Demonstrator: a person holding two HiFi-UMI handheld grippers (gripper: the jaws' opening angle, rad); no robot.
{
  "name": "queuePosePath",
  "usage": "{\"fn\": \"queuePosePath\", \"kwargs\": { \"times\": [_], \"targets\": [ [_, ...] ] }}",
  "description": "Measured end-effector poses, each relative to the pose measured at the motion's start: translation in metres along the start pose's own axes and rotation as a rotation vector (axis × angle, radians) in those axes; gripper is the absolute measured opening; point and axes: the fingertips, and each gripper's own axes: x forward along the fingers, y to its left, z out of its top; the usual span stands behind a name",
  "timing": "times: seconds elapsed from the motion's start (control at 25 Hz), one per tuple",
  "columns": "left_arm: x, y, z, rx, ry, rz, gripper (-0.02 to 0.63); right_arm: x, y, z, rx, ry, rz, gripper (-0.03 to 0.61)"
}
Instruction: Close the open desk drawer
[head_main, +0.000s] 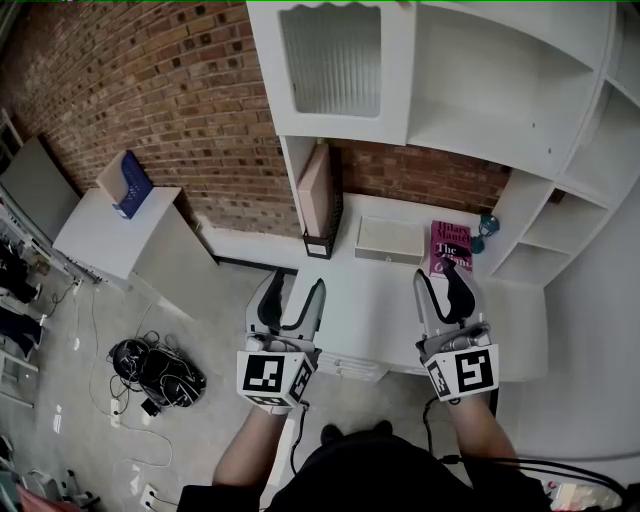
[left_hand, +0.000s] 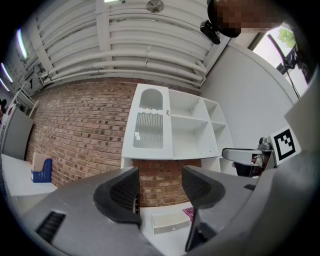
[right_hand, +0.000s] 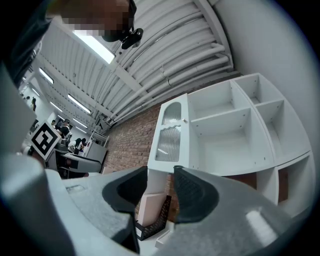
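With left gripper (head_main: 293, 285) and right gripper (head_main: 443, 275) both gaping, empty: approach step only. Below and between them, drawer (head_main: 352, 367), seemingly ajar at the front edge of the desk (head_main: 380, 300). Next, likely: lower one, push the front squarely inward.

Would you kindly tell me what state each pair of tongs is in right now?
Left tongs: open, holding nothing.
Right tongs: open, holding nothing.
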Motion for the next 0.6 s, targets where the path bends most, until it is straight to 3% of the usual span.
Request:
{"fn": "queuePosePath", "kwargs": {
  "times": [0.6],
  "targets": [
    [-0.0044,-0.0022,-0.0004,0.006,0.013,0.003,0.264,-0.0044,-0.0008,-0.0027,0.012,0.014,-0.001,0.152]
  ]
}}
